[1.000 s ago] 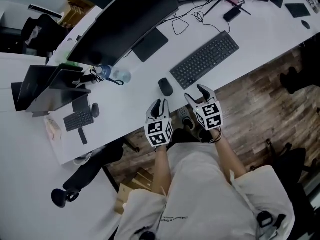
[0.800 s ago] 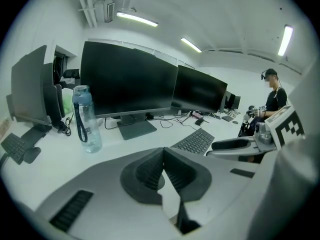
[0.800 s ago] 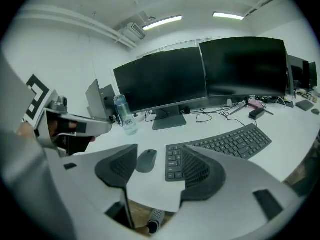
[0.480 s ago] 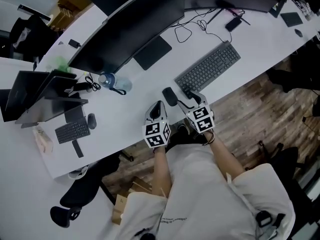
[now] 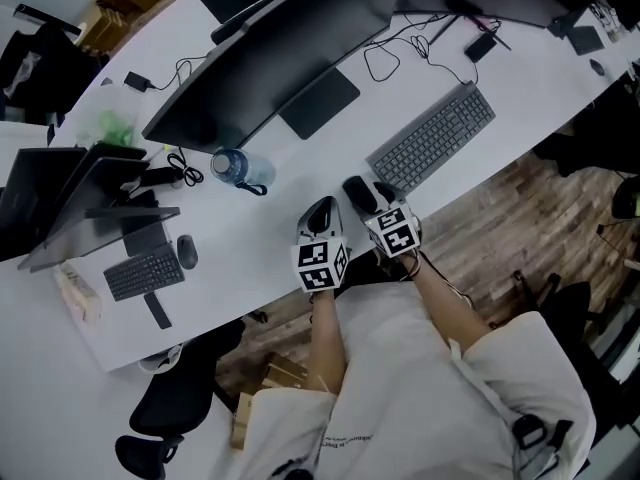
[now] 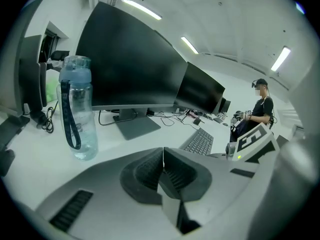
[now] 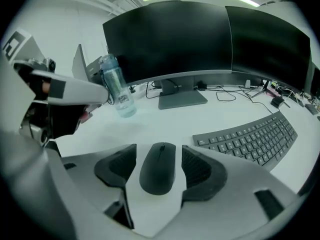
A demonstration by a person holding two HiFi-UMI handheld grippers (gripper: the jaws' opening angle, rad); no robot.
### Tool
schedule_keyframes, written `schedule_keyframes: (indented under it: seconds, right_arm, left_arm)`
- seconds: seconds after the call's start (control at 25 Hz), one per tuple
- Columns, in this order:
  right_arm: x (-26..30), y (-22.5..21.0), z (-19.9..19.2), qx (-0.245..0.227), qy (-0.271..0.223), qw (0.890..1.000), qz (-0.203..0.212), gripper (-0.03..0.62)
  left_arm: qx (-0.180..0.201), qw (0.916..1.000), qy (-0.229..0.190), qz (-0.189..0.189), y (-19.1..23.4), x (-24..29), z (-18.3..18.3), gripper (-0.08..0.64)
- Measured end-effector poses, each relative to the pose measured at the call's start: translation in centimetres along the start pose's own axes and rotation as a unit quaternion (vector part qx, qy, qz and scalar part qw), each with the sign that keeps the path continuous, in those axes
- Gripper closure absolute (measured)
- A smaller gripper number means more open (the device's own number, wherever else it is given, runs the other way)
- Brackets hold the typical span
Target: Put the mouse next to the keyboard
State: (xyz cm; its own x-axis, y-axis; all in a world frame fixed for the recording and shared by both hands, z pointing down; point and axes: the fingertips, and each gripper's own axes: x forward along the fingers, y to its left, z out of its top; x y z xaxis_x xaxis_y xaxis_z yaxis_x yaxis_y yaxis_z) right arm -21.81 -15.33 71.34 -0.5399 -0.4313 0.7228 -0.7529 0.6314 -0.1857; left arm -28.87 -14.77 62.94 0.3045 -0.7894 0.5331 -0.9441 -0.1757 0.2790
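I am holding my right tool (image 7: 159,148) over the mouse (image 7: 159,169), and the mouse is lying squarely between its jaws. The jaws are standing released, having just widened a little. A strip of desk (image 5: 250,230) is showing on each side of the mouse, so neither pad is pressing on it yet.

The mouse's long axis is running straight along the line my tool is pointing, narrow sides facing the pads. I judge that closing the jaws is all the grasp is asking for, with no turn of the wrist.

Seen from my head, the mouse (image 5: 359,193) is sitting near the front edge of the desk, just off the left end of the keyboard (image 5: 432,138). My right tool (image 5: 372,201) is reaching it from the edge side. The keyboard (image 7: 250,136) is lying to the right of the jaws, so the carry is looking short and rightward.

My left tool (image 6: 163,156) is staying clenched on nothing, pads together. It is hanging just left of the mouse above the front edge (image 5: 322,211), but the right one is plainly the nearer.
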Motion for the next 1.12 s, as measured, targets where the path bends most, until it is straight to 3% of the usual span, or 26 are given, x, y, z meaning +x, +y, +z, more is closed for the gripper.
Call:
schedule_keyframes:
  seconds: [0.48, 1.12]
  right_arm:
    - [4.4, 0.2, -2.6, 0.01, 0.055, 0.998, -0.041, 0.261]
    - [5.5, -0.3, -3.1, -0.001, 0.077, 0.995, -0.067, 0.291]
  left_arm:
    - [-0.007, 0.9997, 0.024, -0.009, 3.5, 0.1, -1.8, 0.537]
    - [-0.018, 0.9996, 0.022, -0.004, 4.9, -0.1, -2.0, 0.537]
